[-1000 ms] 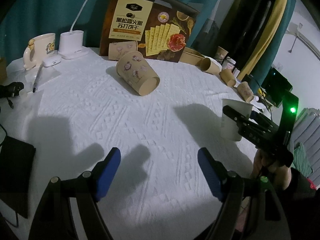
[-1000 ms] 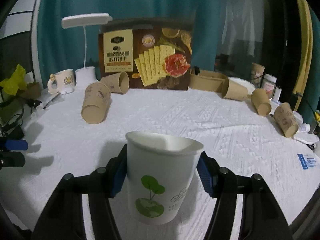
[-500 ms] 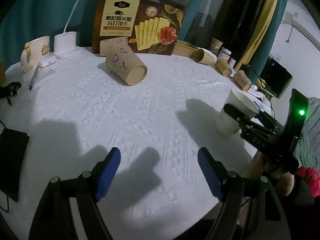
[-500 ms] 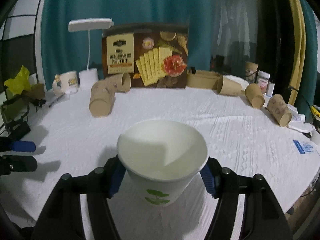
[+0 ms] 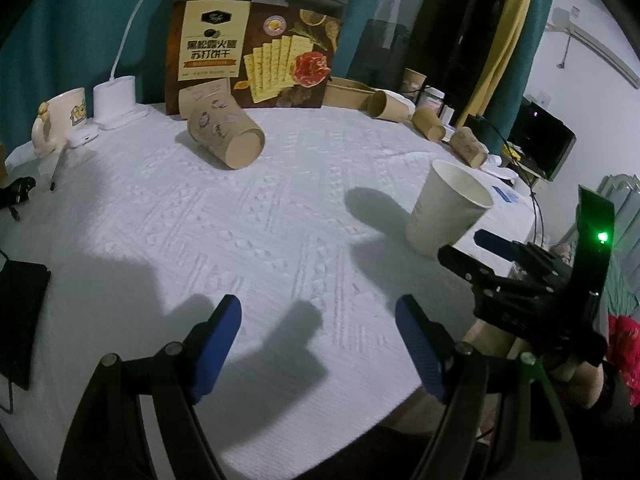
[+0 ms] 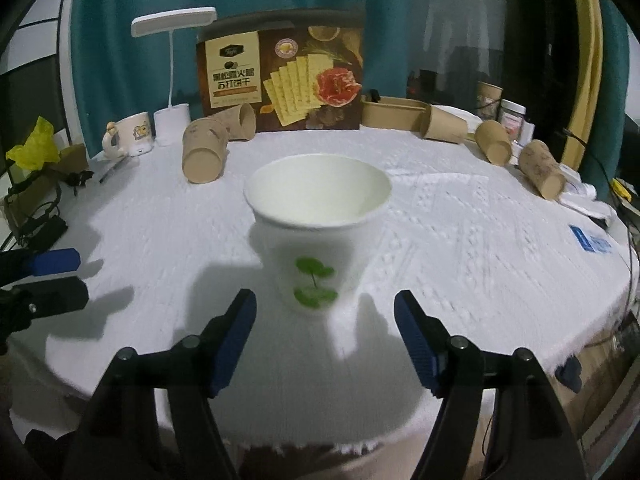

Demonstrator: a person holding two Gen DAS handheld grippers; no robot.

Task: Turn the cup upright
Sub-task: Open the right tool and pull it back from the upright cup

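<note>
A white paper cup with a green leaf print (image 6: 316,236) stands upright on the white tablecloth (image 6: 460,248), mouth up. My right gripper (image 6: 325,340) is open just in front of it, its blue pads apart and clear of the cup. The cup also shows in the left wrist view (image 5: 448,208), with my right gripper (image 5: 476,248) beside it. My left gripper (image 5: 318,344) is open and empty over the near part of the cloth.
A brown printed cup (image 5: 226,138) lies on its side at mid-left. More brown cups (image 6: 542,174) lie along the far right edge. A cracker box (image 6: 282,80), lamp (image 6: 172,76) and mug (image 6: 128,138) stand at the back. A dark object (image 5: 20,304) sits left.
My right gripper set the white cup down upright, opened, and drew back from it. The left gripper stayed open and shifted slightly.
</note>
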